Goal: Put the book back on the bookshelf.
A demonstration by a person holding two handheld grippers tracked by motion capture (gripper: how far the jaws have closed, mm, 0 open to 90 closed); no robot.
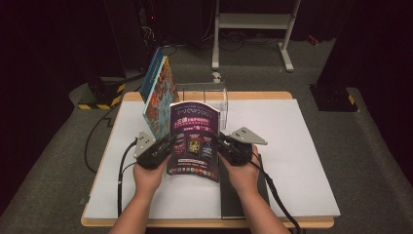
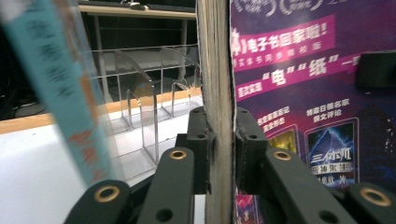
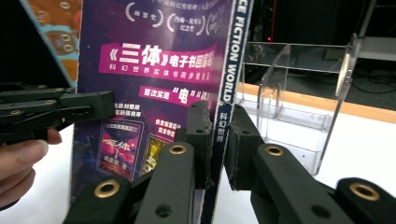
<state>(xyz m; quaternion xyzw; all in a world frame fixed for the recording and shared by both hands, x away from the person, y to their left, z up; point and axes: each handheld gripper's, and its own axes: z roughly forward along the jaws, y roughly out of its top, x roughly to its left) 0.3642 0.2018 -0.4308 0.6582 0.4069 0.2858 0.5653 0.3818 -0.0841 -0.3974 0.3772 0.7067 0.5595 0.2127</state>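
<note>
High view: at a white-topped table (image 1: pixel 302 161), a person holds a purple magazine (image 1: pixel 194 141) upright between two hand-held grippers, one clamped on each side edge.

At far left, a blue-spined book (image 1: pixel 157 95) leans tilted, just beside the clear acrylic rack (image 1: pixel 204 95) at the table's far edge. The left gripper (image 1: pixel 168 144) is closed onto the magazine's left edge; in the left gripper view its two black jaws press from either side on the page block, the pads (image 2: pixel 201 140) flat against the paper, with the blue-spined book (image 2: pixel 60 88) and the rack (image 2: pixel 140 93) beyond.

At centre the magazine stands lifted, its lower edge near the tabletop, its cover toward the person, just in front of the rack and not yet in it. To the right, the right gripper (image 1: pixel 220 141) is likewise clamped shut on the spine; in the right gripper view the spine (image 3: pixel 229 93) runs up between the jaws and the rack (image 3: pixel 299 93) stands empty behind. A dark flat book (image 1: pixel 234 197) lies on the table under the right forearm.

Judged from this, the pickup is done: the magazine is raised and squared in both grips. Left to do appears to be carrying it forward and lowering it into a rack slot.
</note>
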